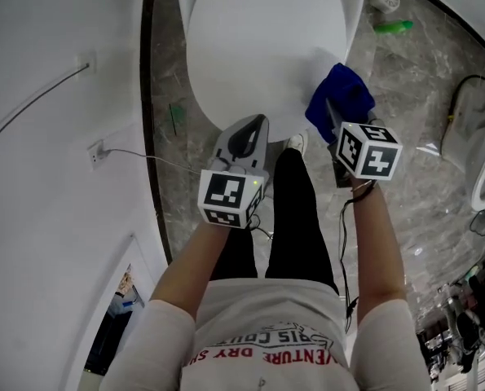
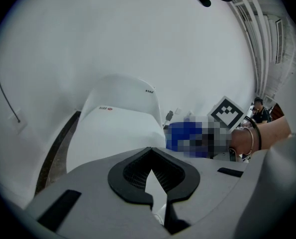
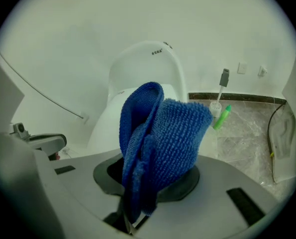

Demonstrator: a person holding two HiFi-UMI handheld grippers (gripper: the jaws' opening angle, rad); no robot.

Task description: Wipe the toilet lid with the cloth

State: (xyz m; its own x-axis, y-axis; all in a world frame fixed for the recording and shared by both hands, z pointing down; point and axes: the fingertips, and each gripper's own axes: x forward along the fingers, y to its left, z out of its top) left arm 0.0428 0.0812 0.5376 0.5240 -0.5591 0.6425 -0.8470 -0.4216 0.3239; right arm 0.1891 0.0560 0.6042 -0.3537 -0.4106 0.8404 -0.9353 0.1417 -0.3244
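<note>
Bathroom / toilet room. White toilet, toilet lid (image 1: 262, 47) down, set against plain white wall (image 1: 38, 96). Grey marble-look floor tiles (image 1: 405, 96). Toilet brush (image 3: 224, 77) and green bottle (image 3: 221, 117) at wall base. Wall socket (image 1: 96, 155) with cable (image 1: 152, 157) beside toilet.

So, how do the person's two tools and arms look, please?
The left tool and the right tool have grey bodies with black pads at the jaws. Each carries a white cube with black square markers. A thin black cable runs back from the right one. The person wears a white short-sleeved T-shirt with print, and a bangle on the right wrist.
</note>
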